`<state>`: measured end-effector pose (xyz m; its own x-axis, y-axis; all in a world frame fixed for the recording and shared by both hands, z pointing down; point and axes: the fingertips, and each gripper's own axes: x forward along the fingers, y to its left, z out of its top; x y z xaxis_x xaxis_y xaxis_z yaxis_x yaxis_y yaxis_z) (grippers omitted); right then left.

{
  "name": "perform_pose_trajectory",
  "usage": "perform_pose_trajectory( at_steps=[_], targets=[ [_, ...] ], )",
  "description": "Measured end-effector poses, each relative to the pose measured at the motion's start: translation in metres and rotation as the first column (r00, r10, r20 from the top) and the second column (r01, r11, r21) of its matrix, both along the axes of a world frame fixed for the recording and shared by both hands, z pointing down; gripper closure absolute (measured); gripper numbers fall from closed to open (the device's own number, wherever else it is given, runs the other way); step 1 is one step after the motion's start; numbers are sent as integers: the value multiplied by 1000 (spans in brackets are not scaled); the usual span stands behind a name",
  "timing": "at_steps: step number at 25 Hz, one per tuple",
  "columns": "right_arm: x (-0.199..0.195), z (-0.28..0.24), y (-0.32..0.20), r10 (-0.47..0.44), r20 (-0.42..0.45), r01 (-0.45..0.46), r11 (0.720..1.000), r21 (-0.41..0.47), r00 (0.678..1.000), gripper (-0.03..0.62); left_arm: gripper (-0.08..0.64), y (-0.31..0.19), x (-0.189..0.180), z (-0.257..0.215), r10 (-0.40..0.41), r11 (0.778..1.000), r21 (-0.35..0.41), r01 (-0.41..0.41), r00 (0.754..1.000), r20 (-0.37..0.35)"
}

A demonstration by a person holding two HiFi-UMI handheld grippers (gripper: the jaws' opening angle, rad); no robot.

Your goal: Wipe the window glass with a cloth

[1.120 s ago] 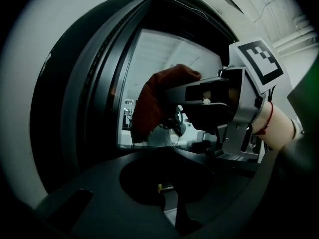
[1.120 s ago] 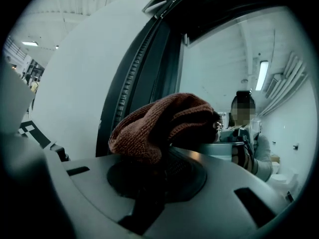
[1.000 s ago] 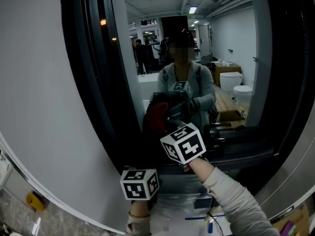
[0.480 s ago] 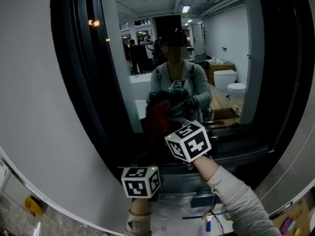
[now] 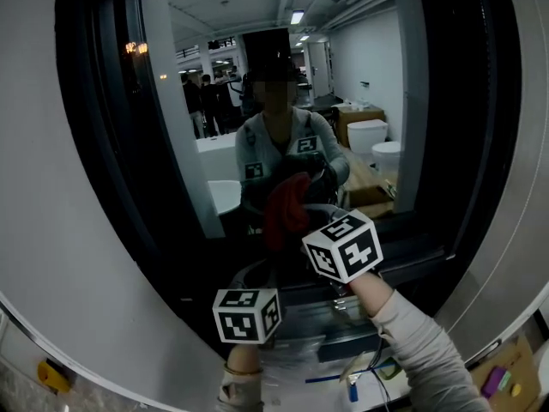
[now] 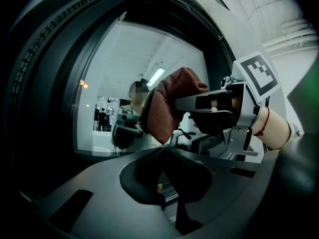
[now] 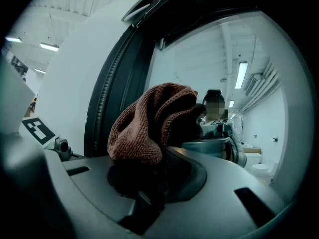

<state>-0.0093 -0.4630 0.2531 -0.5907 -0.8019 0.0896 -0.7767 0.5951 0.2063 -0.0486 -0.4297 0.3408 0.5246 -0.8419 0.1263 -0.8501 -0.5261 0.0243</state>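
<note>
A white wall [image 5: 43,196] is curving down the 9 o'clock side of the head view, and the dark window frame [image 5: 103,144] is running just beside it. The left gripper [image 6: 162,178] is hovering at about 7 o'clock in the head view, low in front of the frame, its fingers lying closed together with nothing between them. Up toward 1 o'clock from it, the right gripper [image 7: 149,178] is reaching at the window glass [image 5: 343,93], its fingers clamping a reddish-brown cloth [image 7: 149,126]. The cloth is bunching above those fingers and sitting right at the lower middle of the pane, though whether it is pressing on the glass I cannot tell. The glass is reflecting the person with both grippers. At 5 o'clock, the person's grey sleeve [image 5: 412,350] is stretching in behind the right gripper.
</note>
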Motion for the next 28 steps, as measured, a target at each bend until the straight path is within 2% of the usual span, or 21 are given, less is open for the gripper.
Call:
perform_pose_trajectory(
  at_steps=[15,22,28],
  targets=[
    [115,-4,8,172,36,-172,985,-7,984,549,555,6,82,-6,132,991,13,-132,991,17],
    [175,-2,14,275,40,-275,961,-11,960,549,556,12,117,-4,186,982,5,-186,982,20],
    [225,6,18,367,49,-366,930,-32,929,549,556,15,139,-4,224,974,6,-225,974,21]
  ],
)
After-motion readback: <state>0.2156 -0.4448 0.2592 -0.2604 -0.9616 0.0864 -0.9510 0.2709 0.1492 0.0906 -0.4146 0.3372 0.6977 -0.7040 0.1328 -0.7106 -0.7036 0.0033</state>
